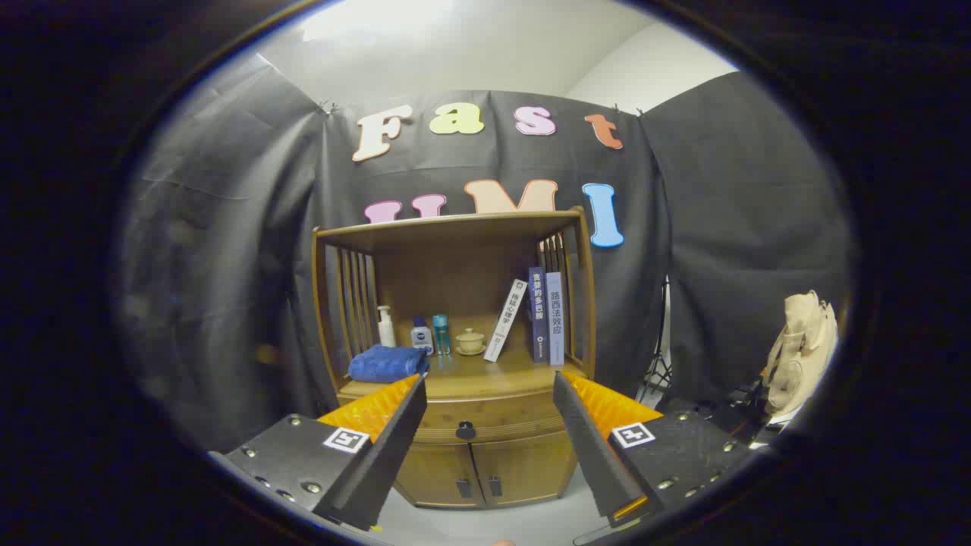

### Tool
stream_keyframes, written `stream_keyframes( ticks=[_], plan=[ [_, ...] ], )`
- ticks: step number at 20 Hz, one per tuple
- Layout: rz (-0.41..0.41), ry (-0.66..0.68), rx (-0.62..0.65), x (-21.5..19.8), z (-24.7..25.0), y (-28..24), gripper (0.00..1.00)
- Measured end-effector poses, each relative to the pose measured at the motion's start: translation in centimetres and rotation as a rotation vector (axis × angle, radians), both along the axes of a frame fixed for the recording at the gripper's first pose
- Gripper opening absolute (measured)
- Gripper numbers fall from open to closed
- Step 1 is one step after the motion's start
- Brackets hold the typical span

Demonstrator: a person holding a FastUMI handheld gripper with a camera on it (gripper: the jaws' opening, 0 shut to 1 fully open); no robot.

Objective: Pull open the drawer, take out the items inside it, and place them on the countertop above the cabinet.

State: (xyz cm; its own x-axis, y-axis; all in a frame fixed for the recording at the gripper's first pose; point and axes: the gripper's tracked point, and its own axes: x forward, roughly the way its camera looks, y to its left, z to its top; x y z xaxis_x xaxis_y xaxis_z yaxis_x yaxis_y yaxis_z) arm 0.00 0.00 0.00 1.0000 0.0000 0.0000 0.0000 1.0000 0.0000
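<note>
A wooden cabinet [463, 455] stands ahead of me against the booth wall. Its drawer [485, 418] is closed, with a dark round knob [466, 431] at its middle, seen between my fingers but some way beyond them. The countertop [485, 379] above the drawer sits inside an open shelf frame. My gripper [489, 387] is open, with nothing between its fingers, and is well short of the cabinet. What lies in the drawer is hidden.
On the countertop lie a folded blue towel [387, 364], a white pump bottle [386, 326], two small bottles [429, 334], a lidded cup on a saucer [470, 341] and three books [538, 318]. Two lower doors [478, 470] sit under the drawer. A beige bag [800, 349] hangs at the right.
</note>
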Motion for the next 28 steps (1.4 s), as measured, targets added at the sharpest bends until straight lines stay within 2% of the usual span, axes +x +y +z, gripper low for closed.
stream_keyframes(
  ticks=[16, 28],
  plan=[
    [0.006, -0.007, 0.0, 0.2, -0.7, 0.1, 1.0],
    [0.032, 0.016, -0.008, 1.8, -4.0, 0.9, 1.0]
  ],
)
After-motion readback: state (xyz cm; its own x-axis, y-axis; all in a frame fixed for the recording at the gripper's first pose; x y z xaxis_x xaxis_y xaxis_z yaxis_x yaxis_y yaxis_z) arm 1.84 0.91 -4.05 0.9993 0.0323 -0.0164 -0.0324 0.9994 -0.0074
